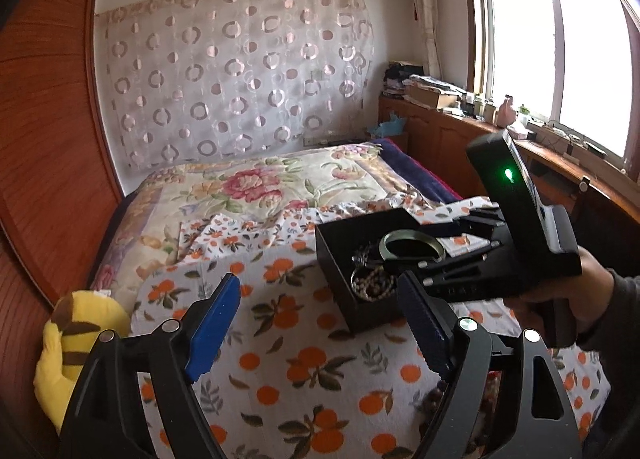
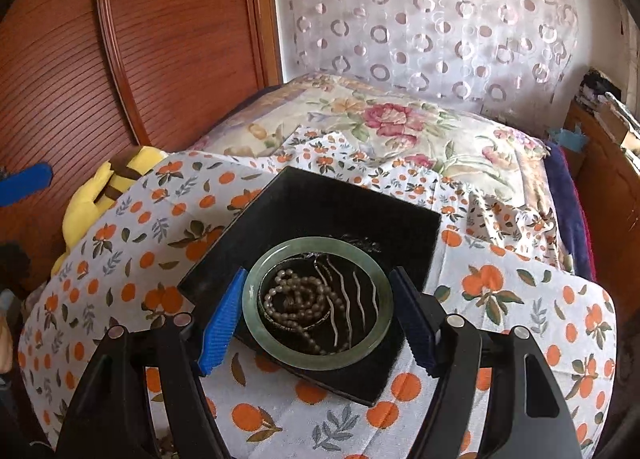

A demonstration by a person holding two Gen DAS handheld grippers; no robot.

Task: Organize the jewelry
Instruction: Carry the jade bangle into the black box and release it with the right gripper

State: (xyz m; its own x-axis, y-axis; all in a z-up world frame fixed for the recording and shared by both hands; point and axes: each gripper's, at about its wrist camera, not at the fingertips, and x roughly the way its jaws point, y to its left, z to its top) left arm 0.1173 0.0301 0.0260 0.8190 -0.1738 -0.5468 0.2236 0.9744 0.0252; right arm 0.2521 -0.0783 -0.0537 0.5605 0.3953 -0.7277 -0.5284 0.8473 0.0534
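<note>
A black open box (image 2: 320, 199) sits on the orange-print cloth (image 2: 520, 299) on the bed. My right gripper (image 2: 318, 273) is shut on a green jade bangle (image 2: 256, 323), one blue pad on each side, low over the box. Through the ring I see a brown bead bracelet (image 2: 296, 295) and wavy silver pins (image 2: 356, 299) in the box. My left gripper (image 1: 320, 277) stands open with nothing between its fingers, just left of the box (image 1: 340, 259). In the left wrist view the bangle (image 1: 412, 237) sits at rim height. Dark red beads (image 1: 434, 395) lie on the cloth under my left gripper.
A yellow striped plush toy (image 1: 76, 339) lies at the bed's left edge beside the wooden wardrobe (image 1: 44, 139). A floral blanket (image 1: 260, 187) covers the far half of the bed. A cluttered wooden sill (image 1: 480, 115) runs under the window at right.
</note>
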